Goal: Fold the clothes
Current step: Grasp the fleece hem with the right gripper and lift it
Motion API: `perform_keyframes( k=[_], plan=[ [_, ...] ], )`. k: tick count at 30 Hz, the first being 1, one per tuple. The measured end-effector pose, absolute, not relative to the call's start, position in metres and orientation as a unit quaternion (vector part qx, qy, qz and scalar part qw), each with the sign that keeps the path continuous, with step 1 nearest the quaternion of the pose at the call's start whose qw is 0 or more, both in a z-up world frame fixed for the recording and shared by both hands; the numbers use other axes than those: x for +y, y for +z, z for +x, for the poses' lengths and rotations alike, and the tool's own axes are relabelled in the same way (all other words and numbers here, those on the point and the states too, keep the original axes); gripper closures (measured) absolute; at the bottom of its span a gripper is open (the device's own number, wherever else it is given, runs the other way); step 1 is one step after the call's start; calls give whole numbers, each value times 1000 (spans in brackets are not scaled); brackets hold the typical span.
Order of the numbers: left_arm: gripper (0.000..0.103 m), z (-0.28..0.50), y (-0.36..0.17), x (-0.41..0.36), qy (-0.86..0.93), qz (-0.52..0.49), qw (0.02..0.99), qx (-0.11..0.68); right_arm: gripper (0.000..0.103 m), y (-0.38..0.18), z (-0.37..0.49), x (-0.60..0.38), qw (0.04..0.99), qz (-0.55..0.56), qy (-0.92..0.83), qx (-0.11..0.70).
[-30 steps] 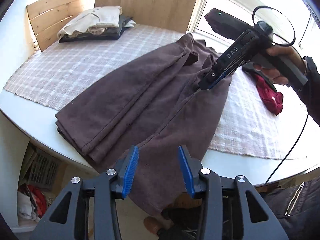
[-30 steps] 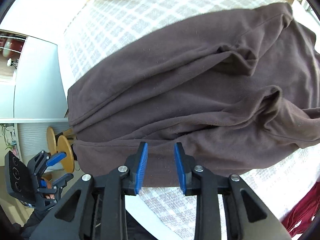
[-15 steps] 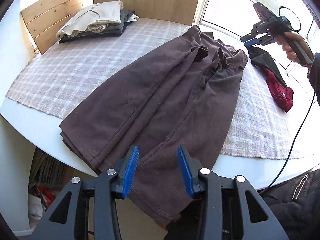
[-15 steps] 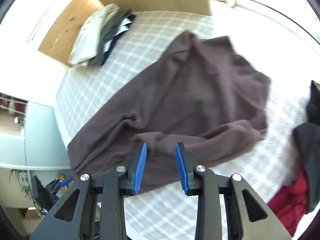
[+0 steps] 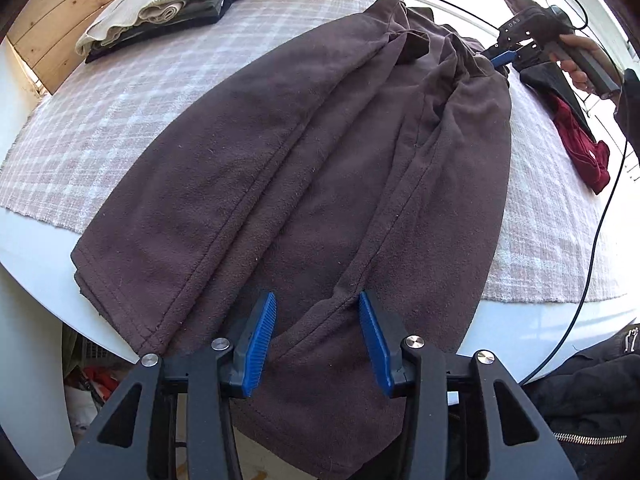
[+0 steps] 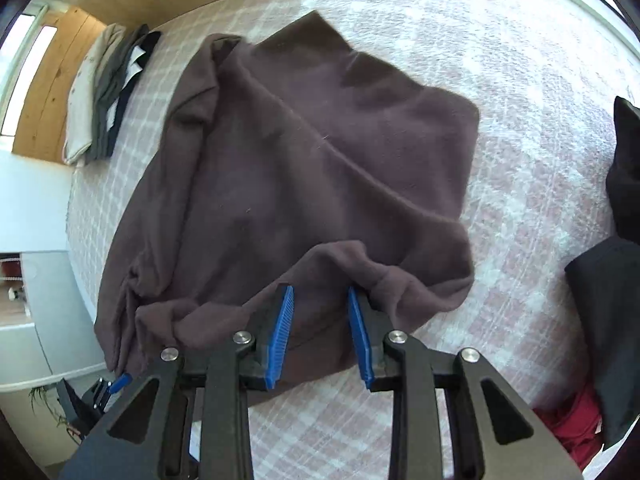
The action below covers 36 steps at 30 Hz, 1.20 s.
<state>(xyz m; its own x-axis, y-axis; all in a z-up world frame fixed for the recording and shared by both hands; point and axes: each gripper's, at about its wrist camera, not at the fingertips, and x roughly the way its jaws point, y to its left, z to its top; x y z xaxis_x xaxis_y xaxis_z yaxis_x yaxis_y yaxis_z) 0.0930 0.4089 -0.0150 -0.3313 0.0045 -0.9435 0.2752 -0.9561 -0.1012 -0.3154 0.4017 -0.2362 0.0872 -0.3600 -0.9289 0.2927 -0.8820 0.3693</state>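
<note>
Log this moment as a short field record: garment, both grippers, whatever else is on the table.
garment: brown garment laid lengthwise on the plaid cloth, near end hanging over the table edge
left gripper: open, over the hanging end
right gripper: open, at the bunched far end
folded pile: far corner
red garment: right side, beside a black garment

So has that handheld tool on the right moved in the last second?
Yes. In the left wrist view the right tool now sits at the far end of the brown garment, near the window; a second ago it hovered over the garment's middle, closer in.
</note>
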Motion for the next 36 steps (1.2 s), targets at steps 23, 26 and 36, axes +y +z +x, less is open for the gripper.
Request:
perform_keyframes(
  k=[23, 26, 36],
  plan=[
    [58, 89, -14, 414, -797, 585, 83, 127, 95, -240, -304, 455, 247, 657, -709, -68],
    [57, 90, -13, 417, -800, 582, 81, 125, 95, -245, -308, 458, 236, 664, -707, -54],
    [57, 94, -11, 424, -804, 575, 83, 125, 85, -157, -266, 422, 226, 565, -790, 75]
  ],
)
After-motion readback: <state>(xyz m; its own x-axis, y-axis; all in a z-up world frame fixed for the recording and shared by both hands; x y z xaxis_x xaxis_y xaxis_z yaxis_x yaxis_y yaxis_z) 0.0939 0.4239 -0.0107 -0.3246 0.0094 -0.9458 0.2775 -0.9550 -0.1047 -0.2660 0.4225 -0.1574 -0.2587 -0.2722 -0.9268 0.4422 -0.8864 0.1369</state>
